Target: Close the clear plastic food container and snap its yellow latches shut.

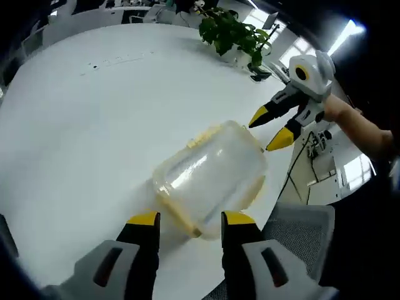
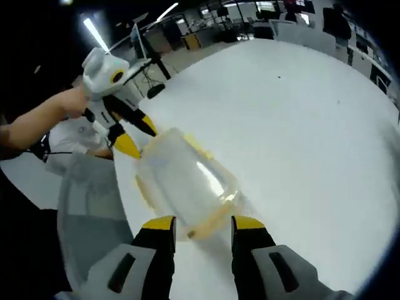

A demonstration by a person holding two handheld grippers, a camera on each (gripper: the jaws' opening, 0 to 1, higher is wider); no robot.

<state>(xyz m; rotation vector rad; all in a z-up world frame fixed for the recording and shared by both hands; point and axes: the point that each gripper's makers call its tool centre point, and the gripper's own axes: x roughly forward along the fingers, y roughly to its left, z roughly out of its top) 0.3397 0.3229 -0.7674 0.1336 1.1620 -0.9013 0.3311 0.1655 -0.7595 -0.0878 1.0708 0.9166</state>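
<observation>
Left gripper view shows your left claw (image 1: 189,222) spread apart at one end of the clear container (image 1: 209,175), which lies on the white tabletop (image 1: 94,137) close to its edge, yellow latches (image 1: 200,139) along its rim. Your right claw (image 1: 273,129) sits at the container's opposite end, jaws parted, just beside it. In the right gripper view, both claws flank the container (image 2: 184,181). A potted plant (image 1: 234,31) stands far beyond the container.
</observation>
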